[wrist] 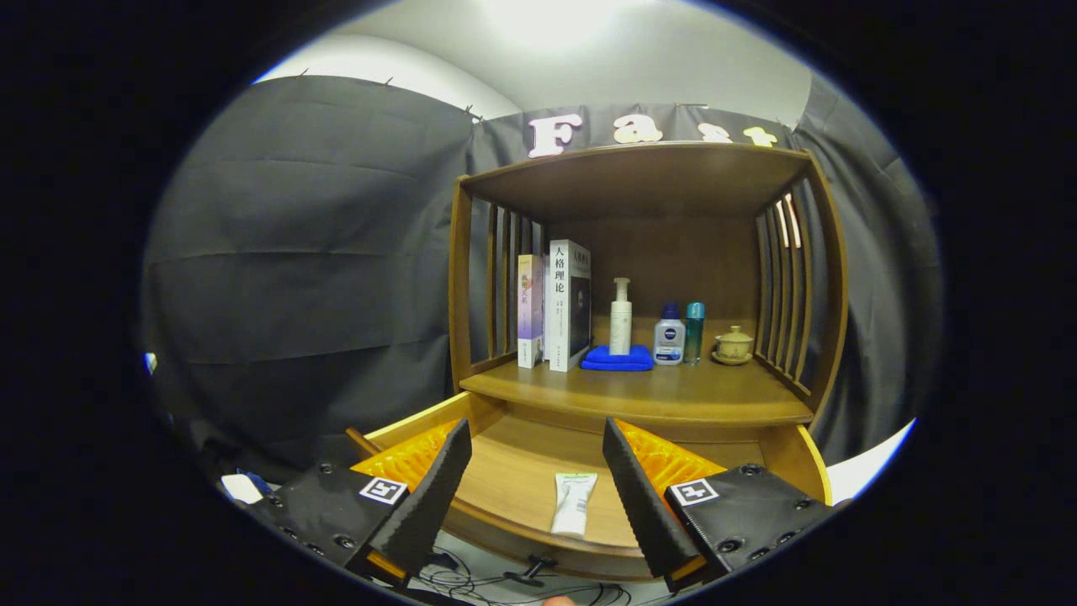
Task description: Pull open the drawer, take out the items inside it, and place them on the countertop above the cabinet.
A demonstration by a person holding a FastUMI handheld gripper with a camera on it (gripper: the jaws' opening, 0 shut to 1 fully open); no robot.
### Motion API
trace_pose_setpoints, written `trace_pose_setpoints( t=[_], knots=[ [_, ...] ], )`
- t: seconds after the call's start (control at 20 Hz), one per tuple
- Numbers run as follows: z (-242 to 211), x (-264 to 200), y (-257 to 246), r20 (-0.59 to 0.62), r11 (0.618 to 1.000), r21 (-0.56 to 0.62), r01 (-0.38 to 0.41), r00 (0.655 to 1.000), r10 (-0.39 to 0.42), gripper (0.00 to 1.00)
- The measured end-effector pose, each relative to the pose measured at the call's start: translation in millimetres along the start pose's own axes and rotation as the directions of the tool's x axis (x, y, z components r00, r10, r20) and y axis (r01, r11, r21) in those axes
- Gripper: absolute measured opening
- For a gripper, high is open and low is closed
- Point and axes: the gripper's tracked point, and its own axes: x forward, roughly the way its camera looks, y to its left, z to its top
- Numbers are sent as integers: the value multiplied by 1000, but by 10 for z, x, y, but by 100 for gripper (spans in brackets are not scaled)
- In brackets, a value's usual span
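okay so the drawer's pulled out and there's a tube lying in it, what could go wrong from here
1. The tube lies flat on the drawer floor between the open gripper fingers, so a pinch might slide off it or scrape the wood.
2. The countertop already holds books, a blue cloth, bottles and a lidded cup; setting the tube down carelessly could topple one.

Drawer (505, 471) stands pulled out below the countertop (639, 391) of the cabinet (458, 278). A tube (573, 503) lies flat in the drawer near its front edge, between the spread fingers of the gripper (532, 492), touching neither. On the countertop, left to right: two books (555, 307) upright against the left slats, a folded cloth (618, 358) with a pump bottle (620, 318) on it, two smaller bottles (680, 335) side by side, then what may be a lidded cup (734, 345) by the right slats.
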Motion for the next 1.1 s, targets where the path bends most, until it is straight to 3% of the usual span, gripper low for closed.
trace_pose_setpoints(
  t=[0.2, 0.45, 0.85, 1.1],
  knots=[
    [83, 266, -81, -95, 998, -9, -56, 994, 55, 98],
    [-88, 598, -151, -261, 993, 16, -118, 958, 118, 98],
    [-531, 1013, -194, -520, 981, 15, -192, 837, 171, 97],
    [-850, 1108, -216, -623, 982, 25, -186, 766, 161, 97]
  ],
)
